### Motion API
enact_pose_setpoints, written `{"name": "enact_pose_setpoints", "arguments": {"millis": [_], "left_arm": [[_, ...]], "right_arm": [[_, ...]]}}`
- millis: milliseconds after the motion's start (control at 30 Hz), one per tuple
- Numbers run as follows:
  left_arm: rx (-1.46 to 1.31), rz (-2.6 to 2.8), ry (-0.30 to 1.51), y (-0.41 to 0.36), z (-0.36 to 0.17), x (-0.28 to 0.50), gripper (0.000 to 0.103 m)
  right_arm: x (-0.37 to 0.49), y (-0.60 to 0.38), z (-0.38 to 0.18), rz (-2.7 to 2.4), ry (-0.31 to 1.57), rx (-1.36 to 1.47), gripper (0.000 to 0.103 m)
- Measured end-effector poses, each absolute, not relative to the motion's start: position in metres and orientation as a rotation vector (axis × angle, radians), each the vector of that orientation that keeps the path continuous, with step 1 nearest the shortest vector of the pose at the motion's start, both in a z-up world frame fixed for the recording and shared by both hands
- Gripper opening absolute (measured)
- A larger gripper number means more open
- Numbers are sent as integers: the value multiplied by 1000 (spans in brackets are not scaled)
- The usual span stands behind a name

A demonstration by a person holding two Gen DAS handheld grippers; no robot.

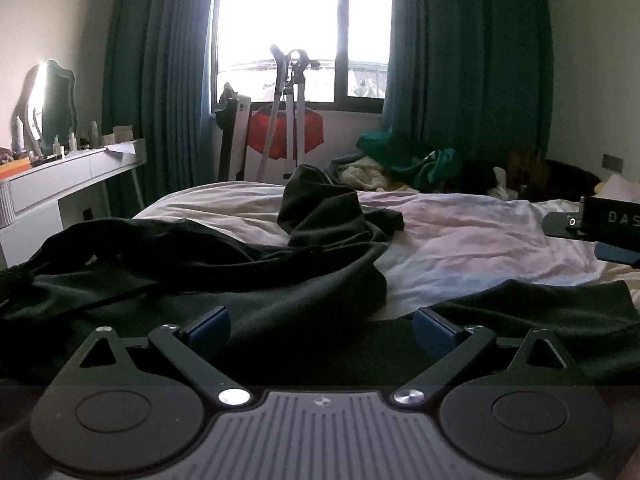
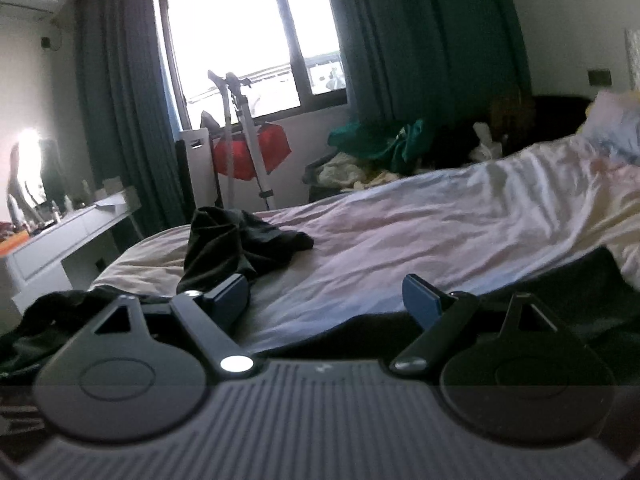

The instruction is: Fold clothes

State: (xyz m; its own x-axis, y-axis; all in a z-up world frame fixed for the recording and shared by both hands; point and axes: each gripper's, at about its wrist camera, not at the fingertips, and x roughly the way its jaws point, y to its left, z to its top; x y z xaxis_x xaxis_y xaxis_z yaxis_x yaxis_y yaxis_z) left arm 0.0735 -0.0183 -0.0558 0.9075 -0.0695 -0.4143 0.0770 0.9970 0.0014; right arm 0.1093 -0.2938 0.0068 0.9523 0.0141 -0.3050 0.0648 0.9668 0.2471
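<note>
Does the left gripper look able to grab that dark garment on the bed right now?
Probably yes. The left gripper is open, with the dark garment lying directly under and ahead of its fingers on the bed, and nothing sits between them.

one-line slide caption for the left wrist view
Open left gripper hovers low over a crumpled dark garment on the bed.

The left gripper hangs low over a dark garment on the bed, jaws spread wide with nothing between them. The cloth lies crumpled ahead of the jaws and bunches up into a peak farther ahead. The right gripper shows far right of the jaws.
</note>
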Motion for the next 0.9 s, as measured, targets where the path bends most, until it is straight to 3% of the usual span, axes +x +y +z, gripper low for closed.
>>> {"name": "enact_pose_setpoints", "arguments": {"millis": [300,533,900], "left_arm": [[14,-41,470,-16,-57,70,99],[-18,15,504,-12,-66,78,99],[-7,96,509,-8,-94,103,98]], "right_arm": [[109,-280,3,-7,304,192,77],[127,-273,-9,59,433,268,54],[304,-256,-33,92,625,731,57]]}}
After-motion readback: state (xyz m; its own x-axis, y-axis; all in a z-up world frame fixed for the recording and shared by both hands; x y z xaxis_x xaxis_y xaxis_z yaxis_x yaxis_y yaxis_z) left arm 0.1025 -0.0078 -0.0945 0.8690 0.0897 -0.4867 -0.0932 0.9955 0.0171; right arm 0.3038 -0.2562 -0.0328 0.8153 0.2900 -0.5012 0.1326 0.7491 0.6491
